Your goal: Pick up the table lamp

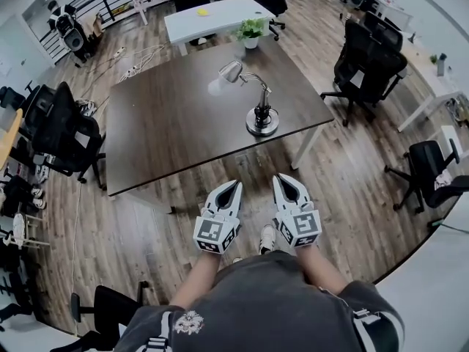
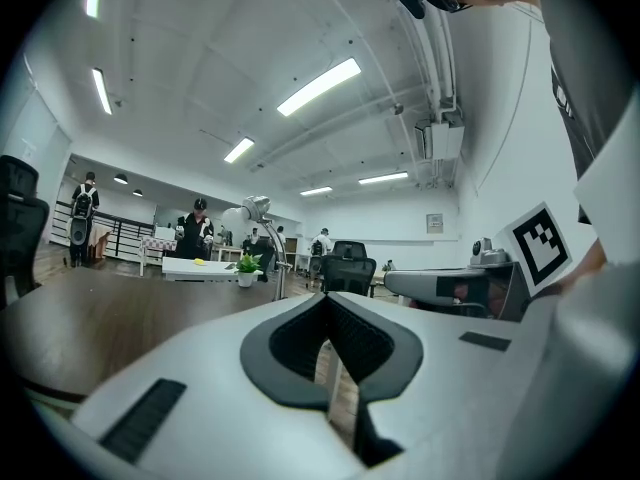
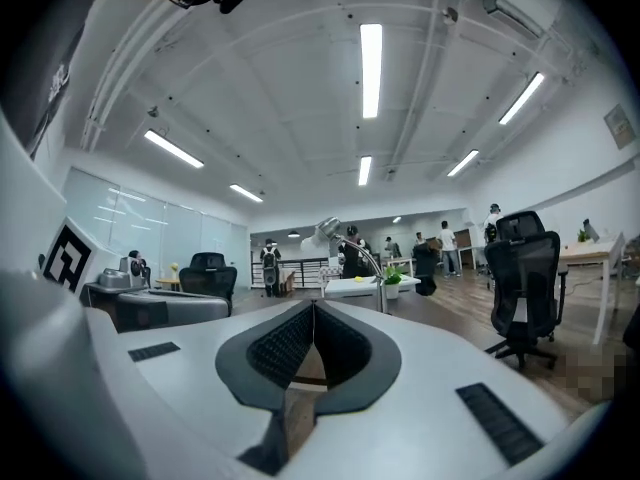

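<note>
Head view, from the left: a black office chair (image 1: 60, 132) stands far off to the left of the left tool (image 1: 235, 186). This tool is white with black pads inside. Its two jaws are pressed together at the tips, and nothing is between them. The left gripper view shows the same: the left tool (image 2: 325, 299) is closed and holds nothing.

In front of both tools is a big dark brown wooden desk (image 1: 172, 127). The tools are just off its near edge and do not touch it. The shiny silver metal table lamp with a round base and a bent neck (image 1: 261, 116) stands upright on the desk, ahead of the tools and apart from both, a bit nearer the right one. In the left gripper view the lamp (image 2: 262, 211) is ahead and a little to the left. In the right gripper view the lamp (image 3: 330, 230) is almost straight ahead.

Farther off, past the lamp, is a small green plant in a white pot (image 1: 250, 32).

The right tool (image 1: 279, 180) is just beside the left one. In its own view the right tool (image 3: 312, 307) is closed at the tips and holds nothing. More black office chairs (image 1: 366, 59) stand off to its right.
</note>
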{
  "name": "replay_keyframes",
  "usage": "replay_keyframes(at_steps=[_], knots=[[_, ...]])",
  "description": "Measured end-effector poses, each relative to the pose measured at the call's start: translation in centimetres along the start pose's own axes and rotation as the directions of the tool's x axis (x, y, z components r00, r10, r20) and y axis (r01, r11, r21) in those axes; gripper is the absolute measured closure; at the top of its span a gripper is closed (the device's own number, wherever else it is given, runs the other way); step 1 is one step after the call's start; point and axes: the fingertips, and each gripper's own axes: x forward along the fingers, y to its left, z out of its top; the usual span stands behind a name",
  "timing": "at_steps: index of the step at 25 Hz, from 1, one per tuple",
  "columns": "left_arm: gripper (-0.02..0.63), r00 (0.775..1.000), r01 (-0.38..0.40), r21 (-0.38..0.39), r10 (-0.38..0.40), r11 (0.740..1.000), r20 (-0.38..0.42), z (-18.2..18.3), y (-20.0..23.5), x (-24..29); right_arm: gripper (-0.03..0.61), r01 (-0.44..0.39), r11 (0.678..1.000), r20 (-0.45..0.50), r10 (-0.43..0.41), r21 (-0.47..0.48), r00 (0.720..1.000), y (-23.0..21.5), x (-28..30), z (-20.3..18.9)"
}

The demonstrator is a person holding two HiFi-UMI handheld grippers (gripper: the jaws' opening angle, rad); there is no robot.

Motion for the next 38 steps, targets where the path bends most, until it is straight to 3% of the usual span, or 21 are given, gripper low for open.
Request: replay_keyframes(at_steps=[17,25,38], knots=[[0.607,0.998,-0.045,0.037,0.046,0.998,-0.038,-0.3,1.4,10.1,0.552,-0.064,0.997,-0.013,0.065,0.041,0.998,-8.3,6.8,-0.7],[0.607,0.994,-0.088,0.035,0.09,0.996,-0.065,-0.3,1.4,12.3,0.552,-0.12,0.992,-0.024,0.121,0.051,0.992,-10.2,8.5,-0.9],[0.607,0.995,-0.084,0.016,0.085,0.996,-0.057,-0.6,5.0,15.6,0.552,-0.124,0.992,-0.036,0.125,0.015,0.992,-11.6,12.9,-0.9]])
